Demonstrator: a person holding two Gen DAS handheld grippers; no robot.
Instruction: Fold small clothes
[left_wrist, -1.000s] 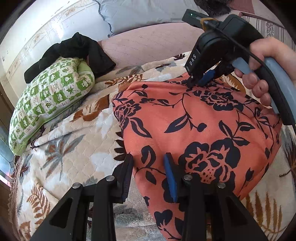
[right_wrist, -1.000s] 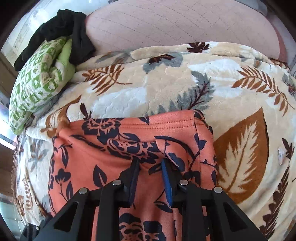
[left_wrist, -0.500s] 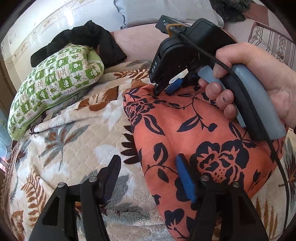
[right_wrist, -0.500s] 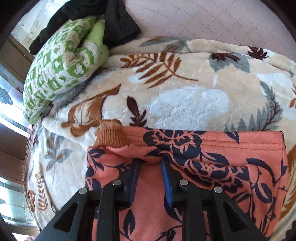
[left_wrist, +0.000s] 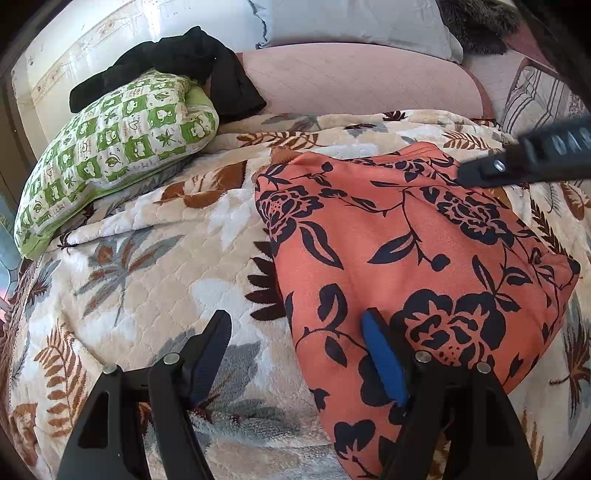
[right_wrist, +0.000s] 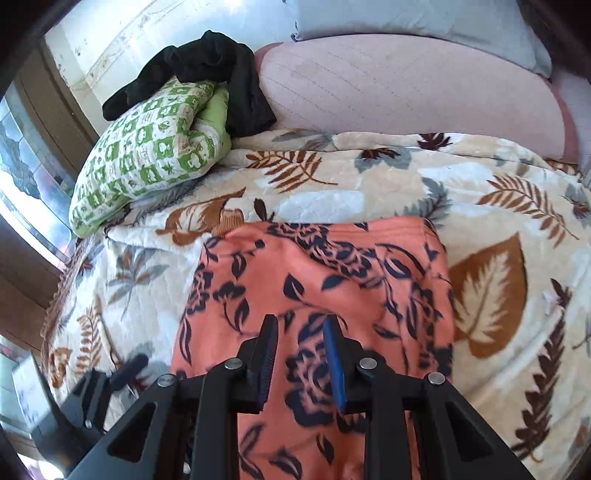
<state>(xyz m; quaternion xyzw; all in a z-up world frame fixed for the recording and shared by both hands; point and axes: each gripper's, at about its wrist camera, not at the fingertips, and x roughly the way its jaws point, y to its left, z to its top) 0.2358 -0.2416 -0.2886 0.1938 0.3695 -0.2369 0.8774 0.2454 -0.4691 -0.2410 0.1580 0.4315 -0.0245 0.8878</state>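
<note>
An orange garment with a dark floral print (left_wrist: 406, 258) lies folded on the leaf-patterned blanket (left_wrist: 147, 266). My left gripper (left_wrist: 295, 350) is open wide at its near left edge, one finger over the blanket and one over the cloth, holding nothing. In the right wrist view the garment (right_wrist: 314, 280) lies below my right gripper (right_wrist: 301, 360), which is open and empty above it. The right gripper's body (left_wrist: 532, 155) shows at the right edge of the left wrist view. The left gripper (right_wrist: 107, 384) shows at the lower left of the right wrist view.
A green-and-white patterned pillow (left_wrist: 110, 147) with a black garment (left_wrist: 184, 59) on it lies at the back left. A pink cushion (left_wrist: 354, 85) and a grey pillow (left_wrist: 351, 22) lie at the back. A window (right_wrist: 22, 177) is at the left.
My right gripper let go of the garment's far edge, opened and drew back and up. My left gripper opened wider. The garment now lies flat.
</note>
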